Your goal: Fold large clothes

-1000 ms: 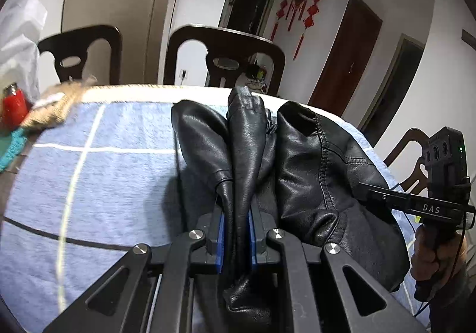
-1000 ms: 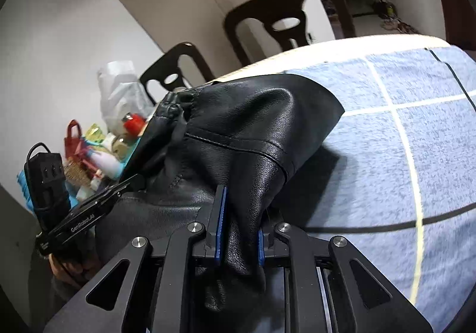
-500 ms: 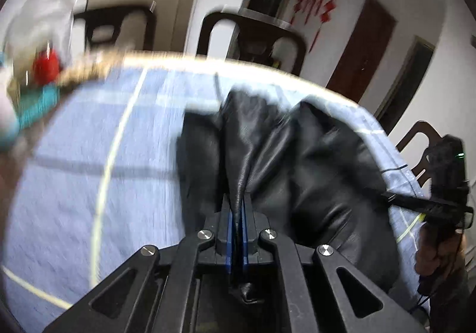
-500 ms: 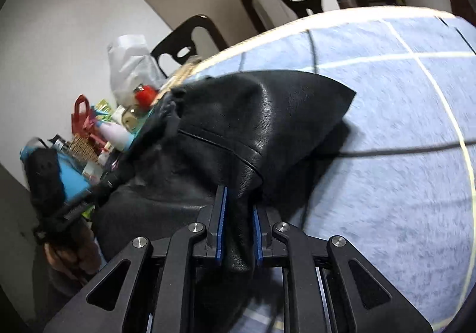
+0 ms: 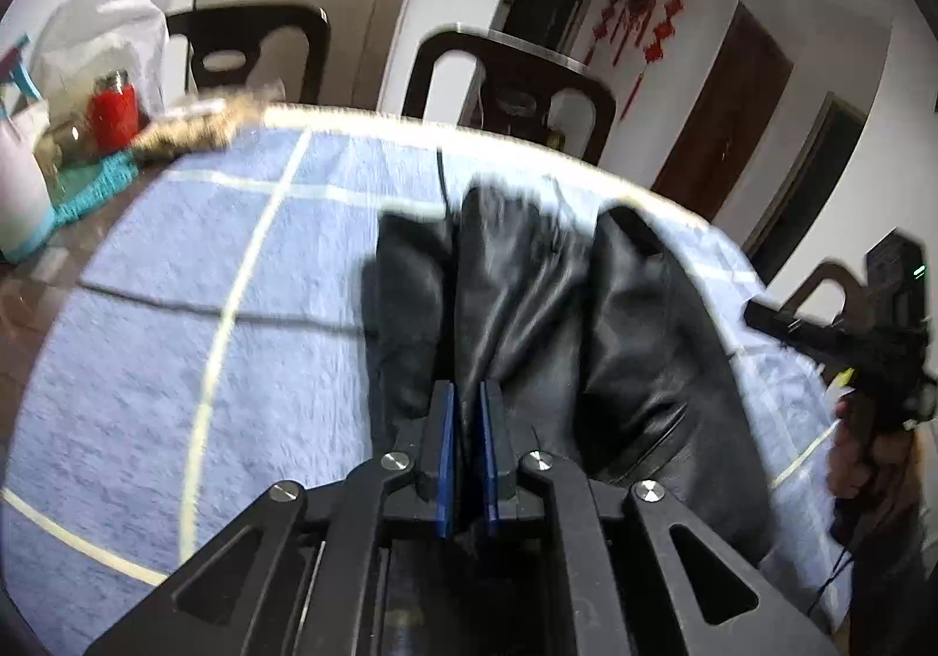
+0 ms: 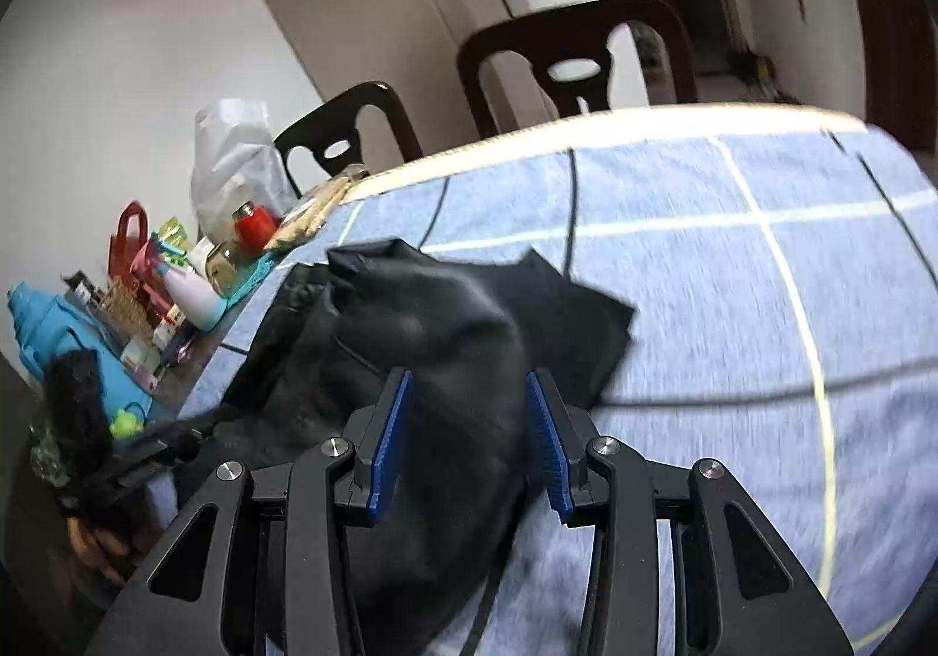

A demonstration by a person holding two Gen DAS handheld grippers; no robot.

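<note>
A black leather jacket (image 5: 586,333) lies bunched on the blue checked tablecloth (image 5: 234,363). My left gripper (image 5: 467,392) has a narrow fold of the leather pinched between its blue pads, and its jaws are opening. In the right wrist view the jacket (image 6: 445,316) lies slack between the pads of my right gripper (image 6: 467,380). Those jaws are opening and stand wide, clear of the leather. Each view also shows the other gripper in a hand at the jacket's far side: the right gripper (image 5: 850,339) and the left gripper (image 6: 117,456).
Dark chairs (image 5: 504,81) (image 6: 574,64) stand behind the round table. At its left edge sit a red jar (image 5: 114,108), a white bottle (image 6: 196,292), a plastic bag (image 6: 234,157) and a teal cloth (image 5: 94,181). Blue cloth (image 6: 733,304) lies bare right of the jacket.
The right gripper's pads have parted and let go of the leather fold, which now lies slack. The left gripper has moved forward with its fold, and the jacket has sunk flatter onto the cloth.
</note>
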